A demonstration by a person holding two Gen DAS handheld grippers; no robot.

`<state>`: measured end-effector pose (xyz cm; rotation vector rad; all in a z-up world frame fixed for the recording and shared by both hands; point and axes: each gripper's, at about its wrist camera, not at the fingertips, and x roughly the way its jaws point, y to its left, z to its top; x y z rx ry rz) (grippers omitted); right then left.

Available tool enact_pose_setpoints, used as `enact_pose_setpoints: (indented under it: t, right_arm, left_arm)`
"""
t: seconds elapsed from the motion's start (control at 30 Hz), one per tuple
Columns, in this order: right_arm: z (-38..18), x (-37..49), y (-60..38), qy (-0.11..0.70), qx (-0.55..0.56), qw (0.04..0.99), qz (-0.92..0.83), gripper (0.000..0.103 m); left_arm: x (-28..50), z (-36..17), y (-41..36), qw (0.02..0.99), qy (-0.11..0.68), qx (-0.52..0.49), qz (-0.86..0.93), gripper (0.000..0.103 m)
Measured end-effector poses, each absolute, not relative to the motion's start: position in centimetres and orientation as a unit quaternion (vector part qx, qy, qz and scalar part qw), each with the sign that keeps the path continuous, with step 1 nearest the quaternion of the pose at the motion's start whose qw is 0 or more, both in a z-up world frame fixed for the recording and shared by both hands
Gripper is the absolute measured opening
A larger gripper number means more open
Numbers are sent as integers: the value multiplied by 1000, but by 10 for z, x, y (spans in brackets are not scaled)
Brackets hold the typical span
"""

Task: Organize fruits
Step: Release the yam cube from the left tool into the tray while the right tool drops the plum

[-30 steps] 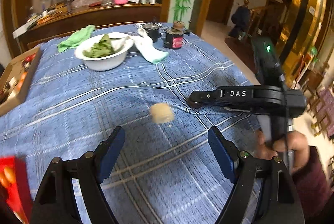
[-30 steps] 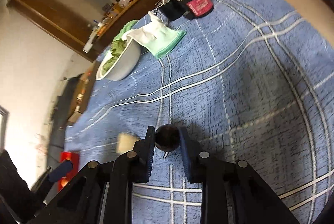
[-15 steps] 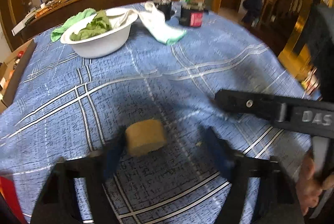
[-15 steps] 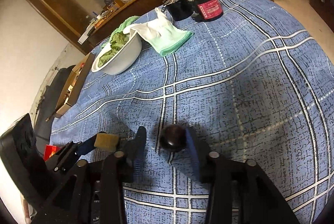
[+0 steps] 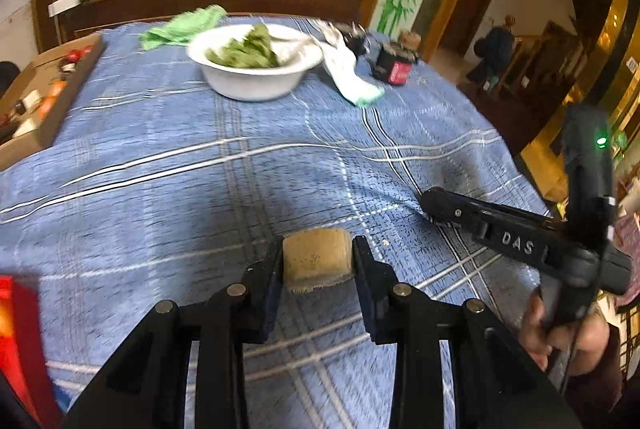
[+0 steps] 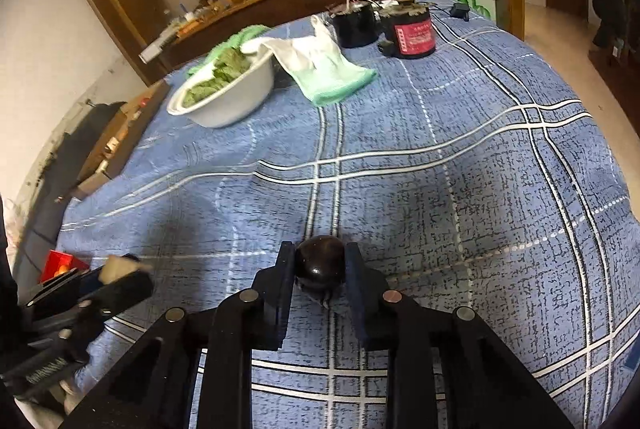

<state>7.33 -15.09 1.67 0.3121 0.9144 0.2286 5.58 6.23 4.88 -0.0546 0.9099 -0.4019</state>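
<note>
A tan, barrel-shaped fruit piece point(image 5: 316, 263) lies on the blue checked tablecloth point(image 5: 200, 189), between the jaws of my left gripper point(image 5: 317, 253). The jaws are closing, and both pads touch its sides. My right gripper point(image 6: 320, 251) is shut on a small, dark, round fruit point(image 6: 320, 263) low over the cloth. In the left wrist view the right gripper point(image 5: 438, 203) reaches in from the right, held by a hand point(image 5: 560, 333). In the right wrist view the left gripper point(image 6: 120, 275) shows at the lower left with the tan piece point(image 6: 116, 264).
A white bowl point(image 5: 256, 87) of green leaves stands at the back, with a white-green cloth point(image 6: 328, 73) and two dark jars point(image 6: 412, 29) to its right. A cardboard box point(image 5: 40, 97) lies along the left edge. A red box point(image 5: 16, 329) sits near left.
My left gripper moved forward to the tan piece and its jaws closed in around it. The right gripper's jaws opened a little, then shut again on the dark fruit.
</note>
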Motion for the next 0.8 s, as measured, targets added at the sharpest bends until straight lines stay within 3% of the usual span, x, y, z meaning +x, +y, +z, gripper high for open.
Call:
enact_pose_setpoints:
  t: [0.27,0.6,0.8]
  right_arm:
    - [24,67,-160,419,240,859,171,26]
    - [38,40,-122,421,236,854,195,26]
    - [52,16,-40,444,216,830,261,27]
  left_arm:
    - [3,86,133,907,387,-84,-147,32]
    - [-66,108,276,929,338,-146,-23,32]
    - [-89,97,348,927,330,-176,40,32]
